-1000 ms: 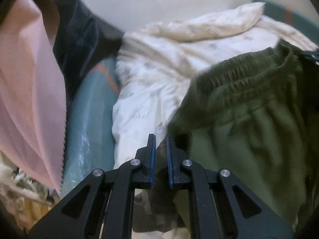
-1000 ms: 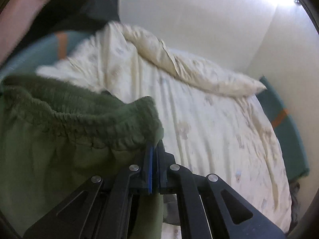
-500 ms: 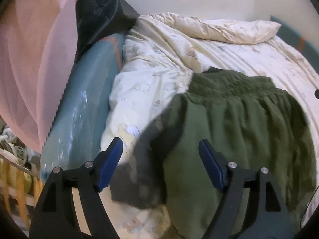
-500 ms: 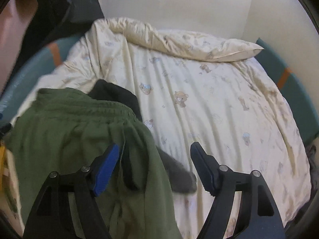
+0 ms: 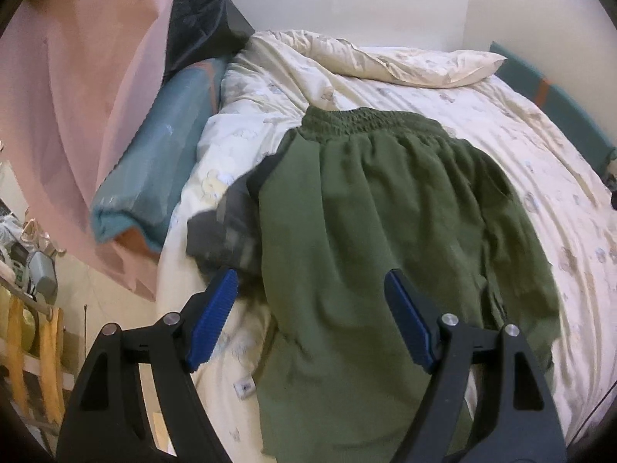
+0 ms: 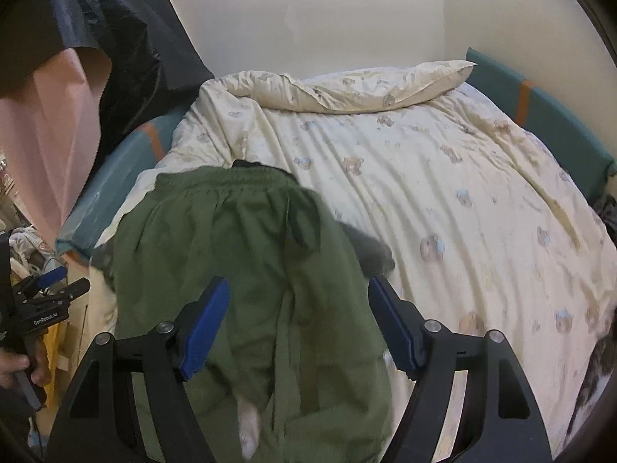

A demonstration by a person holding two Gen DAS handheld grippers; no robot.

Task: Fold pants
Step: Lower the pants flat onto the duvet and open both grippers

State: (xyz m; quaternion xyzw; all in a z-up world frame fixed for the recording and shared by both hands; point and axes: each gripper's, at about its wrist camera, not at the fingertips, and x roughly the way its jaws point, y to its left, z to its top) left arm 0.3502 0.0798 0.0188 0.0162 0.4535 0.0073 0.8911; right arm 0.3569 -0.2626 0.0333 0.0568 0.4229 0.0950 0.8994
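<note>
Pink curtain fabric [image 5: 73, 115] hangs at far left beside the bed [image 5: 520, 146]. Olive-green elastic-waist pants [image 5: 385, 231] lie flat on its cream bear-print duvet [image 6: 443, 200], waistband far. Left gripper [image 5: 308, 318] and right gripper [image 6: 297, 322] hover above, fingers spread wide, holding nothing.

Bed [image 6: 443, 208] w/ bear-print cream duvet, teal bumper [image 6: 547, 115] round its edge; green pants [image 5: 385, 254] lie flat on it, waistband toward far wall, over a grey garment [image 5: 223, 231].
</note>
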